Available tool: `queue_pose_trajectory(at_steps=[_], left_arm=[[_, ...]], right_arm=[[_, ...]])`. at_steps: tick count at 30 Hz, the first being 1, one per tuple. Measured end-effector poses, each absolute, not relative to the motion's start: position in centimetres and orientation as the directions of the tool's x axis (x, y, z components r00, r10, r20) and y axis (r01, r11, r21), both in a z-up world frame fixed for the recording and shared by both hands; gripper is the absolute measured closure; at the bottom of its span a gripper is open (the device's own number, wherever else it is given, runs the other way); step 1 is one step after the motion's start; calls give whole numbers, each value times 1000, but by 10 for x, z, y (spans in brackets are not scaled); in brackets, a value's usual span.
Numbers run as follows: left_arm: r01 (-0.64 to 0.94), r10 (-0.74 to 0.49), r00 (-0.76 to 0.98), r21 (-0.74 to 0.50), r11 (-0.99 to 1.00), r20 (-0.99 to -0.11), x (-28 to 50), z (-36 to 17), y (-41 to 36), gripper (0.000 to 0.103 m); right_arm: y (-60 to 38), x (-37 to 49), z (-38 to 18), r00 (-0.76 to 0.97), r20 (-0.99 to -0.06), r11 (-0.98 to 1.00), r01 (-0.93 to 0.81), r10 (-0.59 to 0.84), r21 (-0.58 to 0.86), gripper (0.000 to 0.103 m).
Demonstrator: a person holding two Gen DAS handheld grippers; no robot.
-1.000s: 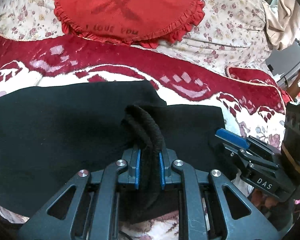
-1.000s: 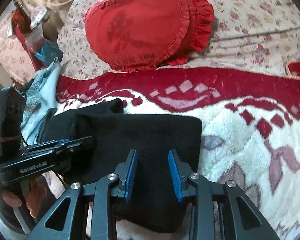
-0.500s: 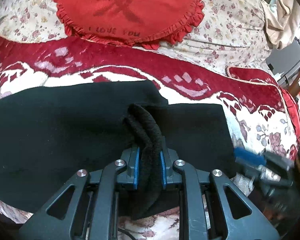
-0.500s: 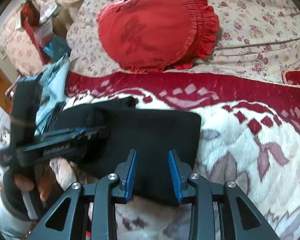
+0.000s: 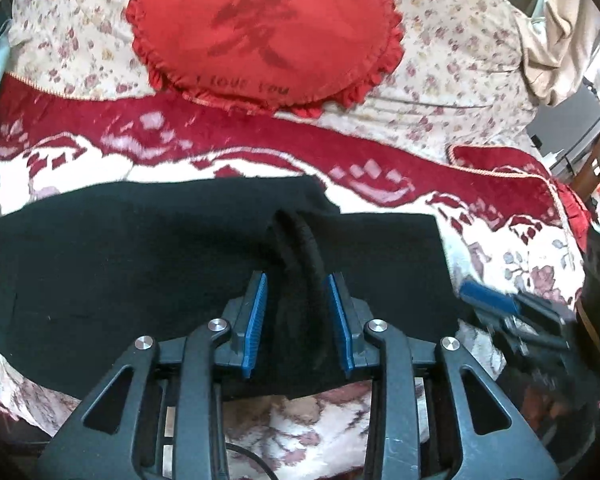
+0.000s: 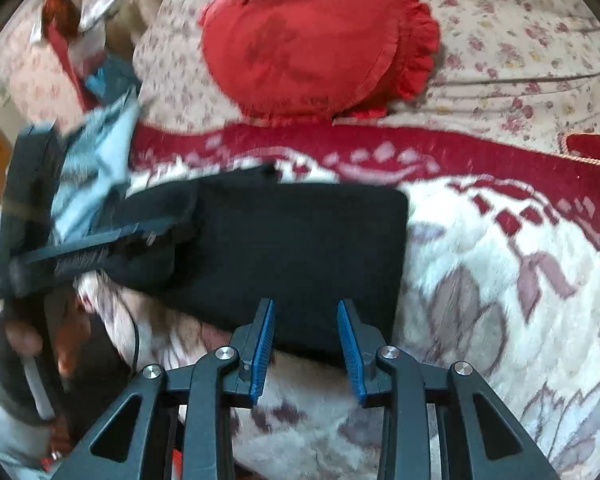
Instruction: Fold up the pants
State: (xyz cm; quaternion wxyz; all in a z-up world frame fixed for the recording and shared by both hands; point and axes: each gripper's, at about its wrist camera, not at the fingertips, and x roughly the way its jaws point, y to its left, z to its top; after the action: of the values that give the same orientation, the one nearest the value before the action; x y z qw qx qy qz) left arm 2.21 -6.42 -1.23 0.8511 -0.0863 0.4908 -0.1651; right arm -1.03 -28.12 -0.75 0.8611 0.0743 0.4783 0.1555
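Note:
The black pants [image 5: 140, 264] lie folded flat across the red-and-white blanket. A bunched ridge of their cloth [image 5: 300, 240] stands between the pads of my left gripper [image 5: 296, 280], whose jaws are open and apart from the cloth. The pants also show in the right wrist view [image 6: 300, 248]. My right gripper [image 6: 306, 308] is open and empty, just short of the pants' near edge. It shows blurred at the right of the left wrist view [image 5: 496, 304]. The left gripper shows blurred at the left of the right wrist view [image 6: 80, 256].
A round red frilled cushion [image 5: 264, 36] lies at the back on a floral quilt [image 5: 460, 60]. Light blue clothing [image 6: 100, 148] is piled at the left. The patterned blanket [image 6: 520, 280] spreads to the right. Furniture [image 5: 572, 136] stands beyond the bed's right edge.
My left gripper has opened and let go of the bunched cloth. My right gripper has drawn back toward the pants' near edge.

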Motion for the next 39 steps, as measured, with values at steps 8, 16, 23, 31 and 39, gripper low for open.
queue_pose_trajectory(at_steps=[8, 16, 23, 31, 39], left_arm=[[141, -296, 458, -260, 955, -839, 47, -33, -76, 74], [141, -301, 456, -266, 954, -837, 56, -45, -74, 69], [138, -302, 460, -269, 953, -835, 53, -43, -72, 69], [139, -278, 479, -241, 960, -832, 36, -31, -69, 69], [117, -263, 496, -237, 965, -828, 21, -25, -56, 64]], right_arm=[[-273, 45, -16, 517, -812, 962, -149, 271, 227, 72], [-273, 71, -34, 490, -829, 963, -135, 268, 232, 72], [-271, 70, -28, 493, -826, 962, -133, 274, 240, 72], [-255, 23, -16, 483, -819, 948, -216, 310, 232, 72], [-243, -4, -31, 450, -841, 947, -250, 299, 202, 71]])
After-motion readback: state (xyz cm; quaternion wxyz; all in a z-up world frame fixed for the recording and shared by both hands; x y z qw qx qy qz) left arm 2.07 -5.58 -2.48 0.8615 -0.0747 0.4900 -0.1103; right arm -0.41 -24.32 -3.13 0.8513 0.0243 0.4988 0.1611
